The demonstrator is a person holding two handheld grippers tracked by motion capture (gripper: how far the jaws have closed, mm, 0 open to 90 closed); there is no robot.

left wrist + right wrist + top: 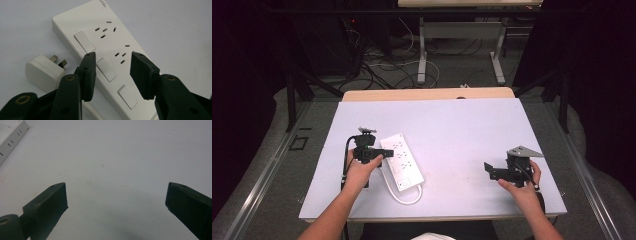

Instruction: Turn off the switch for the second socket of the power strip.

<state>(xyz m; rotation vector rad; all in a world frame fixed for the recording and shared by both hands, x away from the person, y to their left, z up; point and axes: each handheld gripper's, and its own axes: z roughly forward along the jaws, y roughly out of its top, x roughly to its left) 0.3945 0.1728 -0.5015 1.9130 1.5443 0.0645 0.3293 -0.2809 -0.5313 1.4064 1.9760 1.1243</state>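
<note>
My left gripper (112,75) hung unclenched over the smooth white plastic power strip (105,57) lying flat on the matte table (462,130), its blocky plug (43,71) alongside; my right gripper (116,200) gaped wide.

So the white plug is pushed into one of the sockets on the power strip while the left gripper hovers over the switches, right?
Not quite. The white plug is not in a socket: it lies loose on the table beside the power strip, its prongs bare, as the left gripper view shows. The rest holds: the left gripper hovers over the switches with its jaws apart.
</note>
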